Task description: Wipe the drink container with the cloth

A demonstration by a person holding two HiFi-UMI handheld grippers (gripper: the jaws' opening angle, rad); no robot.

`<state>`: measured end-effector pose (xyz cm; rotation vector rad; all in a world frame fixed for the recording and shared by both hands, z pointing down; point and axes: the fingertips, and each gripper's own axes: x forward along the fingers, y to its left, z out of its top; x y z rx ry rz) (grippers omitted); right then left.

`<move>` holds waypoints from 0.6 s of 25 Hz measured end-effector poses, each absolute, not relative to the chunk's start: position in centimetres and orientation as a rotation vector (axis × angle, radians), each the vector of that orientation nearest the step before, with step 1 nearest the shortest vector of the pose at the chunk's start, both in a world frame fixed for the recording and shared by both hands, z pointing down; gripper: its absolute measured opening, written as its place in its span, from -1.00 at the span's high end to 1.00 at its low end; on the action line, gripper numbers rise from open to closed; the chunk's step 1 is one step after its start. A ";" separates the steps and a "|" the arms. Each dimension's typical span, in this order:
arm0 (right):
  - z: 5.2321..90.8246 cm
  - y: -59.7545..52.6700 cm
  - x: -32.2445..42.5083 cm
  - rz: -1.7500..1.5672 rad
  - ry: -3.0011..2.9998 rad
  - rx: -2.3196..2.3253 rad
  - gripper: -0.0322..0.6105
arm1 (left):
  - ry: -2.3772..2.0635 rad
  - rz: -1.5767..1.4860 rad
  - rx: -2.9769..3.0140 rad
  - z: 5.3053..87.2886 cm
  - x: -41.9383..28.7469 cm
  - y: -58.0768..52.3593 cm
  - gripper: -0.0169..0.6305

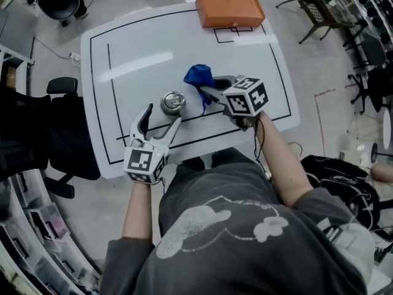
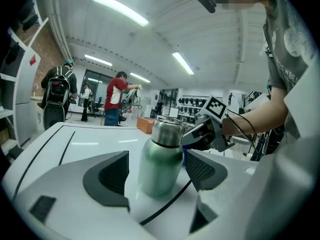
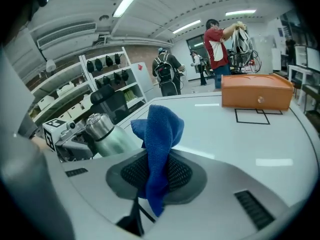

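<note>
A green steel drink bottle (image 1: 173,102) with a silver cap stands upright on the white table (image 1: 135,48). My left gripper (image 1: 163,114) is open. The bottle (image 2: 160,159) stands between its pads, with a small gap on the left side. My right gripper (image 1: 206,91) is shut on a blue cloth (image 1: 199,77), just right of the bottle. In the right gripper view the cloth (image 3: 160,144) bunches up above the pads and hangs below them, and the bottle (image 3: 107,134) shows to its left. The right gripper (image 2: 210,129) appears behind the bottle in the left gripper view.
An orange box (image 1: 229,9) sits at the table's far edge beside a marked square. Black lines frame the tabletop. An office chair (image 1: 61,91) stands left of the table and a black bag (image 1: 344,183) lies on the floor at right. People (image 2: 115,101) stand far behind.
</note>
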<state>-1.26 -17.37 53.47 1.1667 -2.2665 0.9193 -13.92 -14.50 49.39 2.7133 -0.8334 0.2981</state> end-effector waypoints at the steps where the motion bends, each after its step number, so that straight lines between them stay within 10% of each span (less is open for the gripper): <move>1: 53.4 -17.0 -1.2 0.920 -2.267 1.179 0.69 | -0.860 0.297 2.708 49.4 -14.2 -14.6 -0.09; 15: 50.9 -11.9 1.8 0.903 -2.340 1.243 0.69 | -1.089 0.336 2.607 48.7 -12.9 -10.3 -0.06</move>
